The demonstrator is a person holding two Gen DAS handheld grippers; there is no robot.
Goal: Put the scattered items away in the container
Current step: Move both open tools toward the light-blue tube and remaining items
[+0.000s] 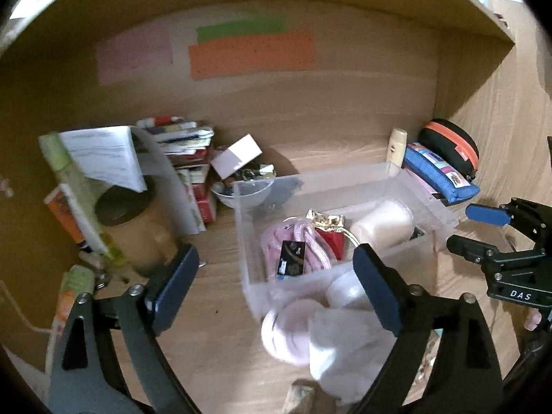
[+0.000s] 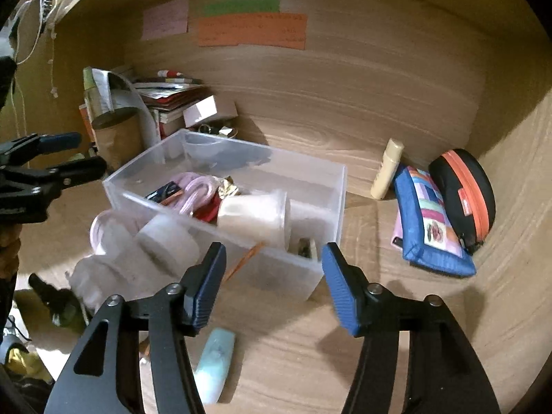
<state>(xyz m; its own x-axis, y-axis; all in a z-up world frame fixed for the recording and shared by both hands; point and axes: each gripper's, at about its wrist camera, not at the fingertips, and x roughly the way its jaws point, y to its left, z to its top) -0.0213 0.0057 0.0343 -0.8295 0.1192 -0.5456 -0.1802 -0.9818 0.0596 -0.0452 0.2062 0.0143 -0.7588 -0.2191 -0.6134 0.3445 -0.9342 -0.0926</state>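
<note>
A clear plastic container point(image 1: 345, 179) point(image 2: 331, 186) stands on the wooden desk. It holds a pink cord point(image 1: 303, 241) point(image 2: 196, 189), a white jar point(image 1: 383, 224) point(image 2: 252, 217), a gold and red packet point(image 1: 327, 227) and a black card point(image 1: 291, 258). My left gripper point(image 1: 276, 276) point(image 2: 82, 153) is open above the container's near corner, with nothing between its fingers. A blurred pale pink round thing point(image 1: 283, 331) point(image 2: 110, 227) and a white soft thing point(image 1: 345, 348) lie just outside that corner. My right gripper point(image 2: 272, 258) point(image 1: 472, 231) is open and empty in front of the container's near wall.
A light blue tube point(image 2: 214, 365) lies on the desk below the right gripper. A cream tube point(image 2: 386, 169), a blue patchwork pouch point(image 2: 427, 220) and a black and orange case point(image 2: 462, 193) sit at the right wall. Books, papers, a bowl point(image 1: 241, 193) and a brown jar point(image 1: 138, 227) crowd the back left.
</note>
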